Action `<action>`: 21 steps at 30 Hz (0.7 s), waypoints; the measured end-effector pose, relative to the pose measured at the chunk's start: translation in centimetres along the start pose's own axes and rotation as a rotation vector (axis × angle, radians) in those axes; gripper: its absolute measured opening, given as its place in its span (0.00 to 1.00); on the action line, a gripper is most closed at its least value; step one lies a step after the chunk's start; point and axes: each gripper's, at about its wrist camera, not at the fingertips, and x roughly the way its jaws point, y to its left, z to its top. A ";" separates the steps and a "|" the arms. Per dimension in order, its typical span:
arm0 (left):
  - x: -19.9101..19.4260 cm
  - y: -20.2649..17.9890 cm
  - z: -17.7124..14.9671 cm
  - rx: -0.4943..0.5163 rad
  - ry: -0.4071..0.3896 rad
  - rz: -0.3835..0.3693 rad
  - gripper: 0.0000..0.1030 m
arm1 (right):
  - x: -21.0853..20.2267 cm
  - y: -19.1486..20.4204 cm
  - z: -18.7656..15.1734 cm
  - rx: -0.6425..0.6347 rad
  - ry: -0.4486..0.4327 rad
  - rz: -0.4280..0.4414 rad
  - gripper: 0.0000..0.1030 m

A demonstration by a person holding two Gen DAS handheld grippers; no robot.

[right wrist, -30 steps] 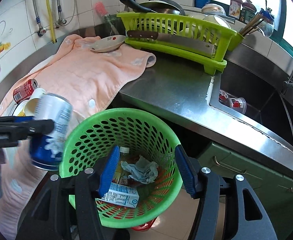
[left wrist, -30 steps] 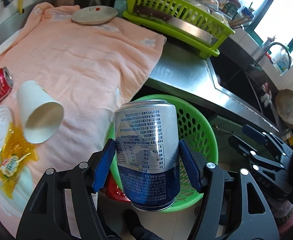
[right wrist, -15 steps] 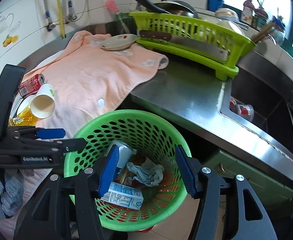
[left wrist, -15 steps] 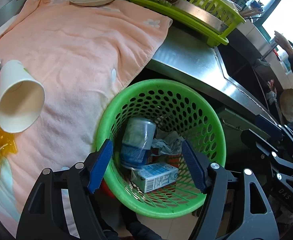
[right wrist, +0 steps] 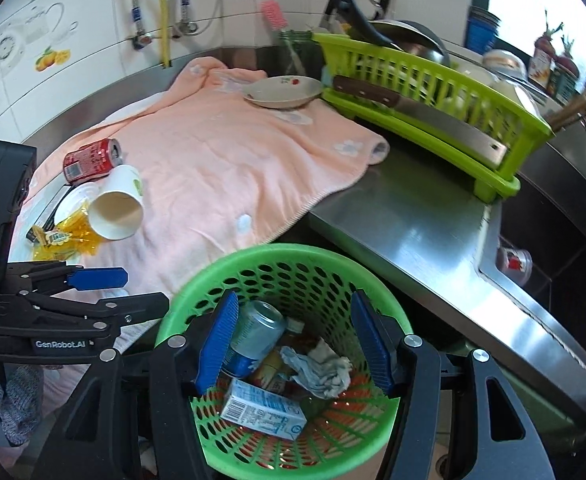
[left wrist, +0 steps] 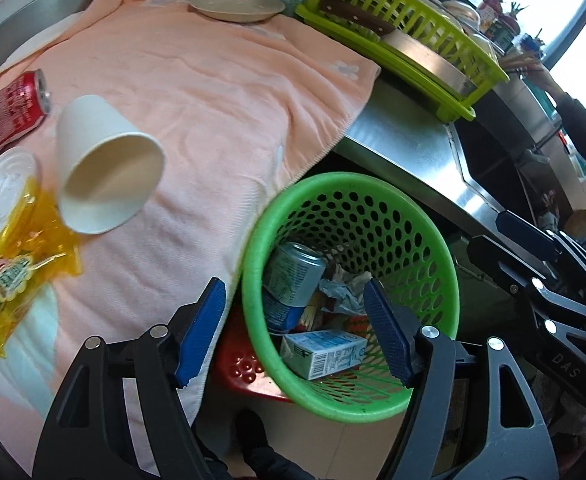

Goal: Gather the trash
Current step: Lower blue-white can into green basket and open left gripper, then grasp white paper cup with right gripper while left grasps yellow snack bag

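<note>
Left claw point(left wrist: 295, 326) gapes empty over the bin point(left wrist: 253, 248); blue can point(left wrist: 293, 280) inside; right claw point(right wrist: 295, 344) open, empty.

A green basket point(right wrist: 253, 268) below the steel counter's point(right wrist: 405, 216) front edge holds a blue can point(right wrist: 255, 338), milk carton point(right wrist: 263, 412) and crumpled tissue point(right wrist: 319, 370); the right gripper point(right wrist: 295, 340) hangs open-jawed over it, touching nothing.

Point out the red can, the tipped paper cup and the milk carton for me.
red can point(right wrist: 89, 160), right wrist view, on the middle of its side wall.
paper cup point(left wrist: 105, 160), left wrist view, on its white outer wall near the open mouth.
milk carton point(right wrist: 263, 410), right wrist view, on its printed upper face, inside the basket.
</note>
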 end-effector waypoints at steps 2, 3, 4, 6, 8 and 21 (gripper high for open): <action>-0.8 0.7 -0.3 -0.018 -0.012 0.011 0.69 | 0.1 0.7 0.4 -0.016 -0.003 0.016 0.55; -1.0 1.0 -0.4 -0.024 -0.015 0.013 0.69 | 0.2 1.3 0.7 -0.030 -0.005 0.023 0.55; -1.4 1.3 -0.6 -0.030 -0.019 0.017 0.69 | 0.3 1.8 0.9 -0.041 -0.007 0.031 0.55; -2.3 2.0 -0.9 -0.047 -0.032 0.027 0.69 | 0.4 2.6 1.3 -0.058 -0.012 0.048 0.55; -3.2 2.9 -1.2 -0.069 -0.046 0.035 0.69 | 0.5 3.6 1.8 -0.080 -0.018 0.062 0.55; -10.8 9.5 -3.9 -0.157 -0.142 0.118 0.69 | 0.8 10.2 4.4 -0.137 -0.033 0.154 0.60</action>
